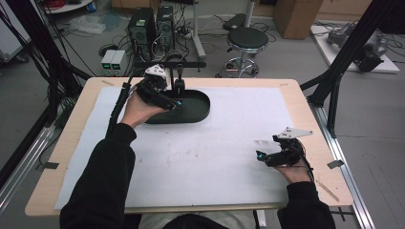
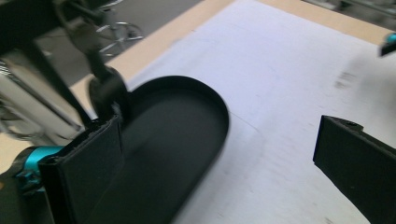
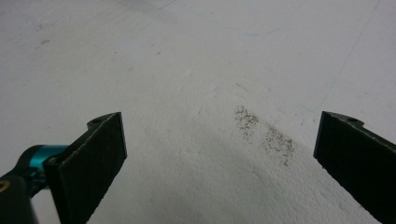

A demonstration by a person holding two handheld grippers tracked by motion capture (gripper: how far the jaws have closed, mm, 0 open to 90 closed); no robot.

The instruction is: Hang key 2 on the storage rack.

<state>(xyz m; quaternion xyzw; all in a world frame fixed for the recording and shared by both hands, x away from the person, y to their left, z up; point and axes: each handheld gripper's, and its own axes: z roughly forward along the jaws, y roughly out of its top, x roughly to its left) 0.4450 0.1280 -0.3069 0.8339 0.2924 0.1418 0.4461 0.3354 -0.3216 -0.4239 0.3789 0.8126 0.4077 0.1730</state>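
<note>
My left gripper (image 1: 177, 102) hangs wide open and empty over the left end of the black oval tray (image 1: 200, 112) at the table's far left; the tray runs rightward. My right gripper (image 1: 259, 155), also wide, rests near-right.

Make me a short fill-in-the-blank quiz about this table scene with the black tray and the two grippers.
1. The black oval tray lies on the white sheet and holds ____.
2. The left gripper has its jaws ____ over the tray's near end.
3. The right gripper is open above a ____ smudge on the sheet.
4. Behind the table stands a round black ____.

Missing words: nothing; open; dark; stool
</note>
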